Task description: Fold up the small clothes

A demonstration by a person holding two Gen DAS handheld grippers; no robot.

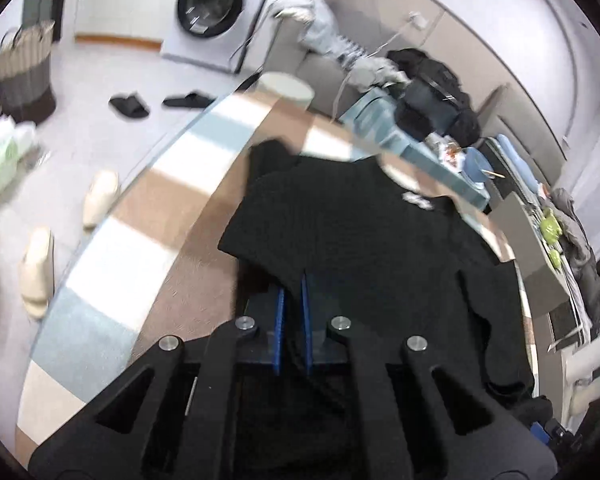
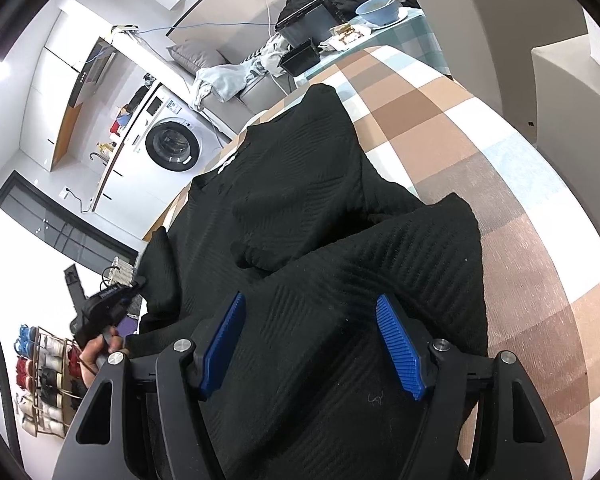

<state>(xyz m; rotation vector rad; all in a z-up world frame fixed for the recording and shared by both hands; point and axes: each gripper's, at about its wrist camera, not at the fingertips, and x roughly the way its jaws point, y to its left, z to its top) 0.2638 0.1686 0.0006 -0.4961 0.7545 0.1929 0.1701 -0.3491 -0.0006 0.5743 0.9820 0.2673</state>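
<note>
Checked tablecloth (image 2: 480,128), black sweater (image 2: 300,200) spread – left tool (image 1: 293,280) pinching it, right tool (image 2: 310,312) spread above.

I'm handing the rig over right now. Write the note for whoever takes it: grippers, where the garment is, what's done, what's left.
Left gripper: jaws nearly together at the near-left edge of the black knit top; fabric seems pinched, but blur leaves it unsure.
Right gripper: open, pads clear, over the near hem of the top.
Garment: on the checked tablecloth, neckline far, one sleeve already lying across the body.
Done: that sleeve fold, apparently.
Left: fold the left side in, then likely bring the hem up toward the neckline and flatten.
</note>
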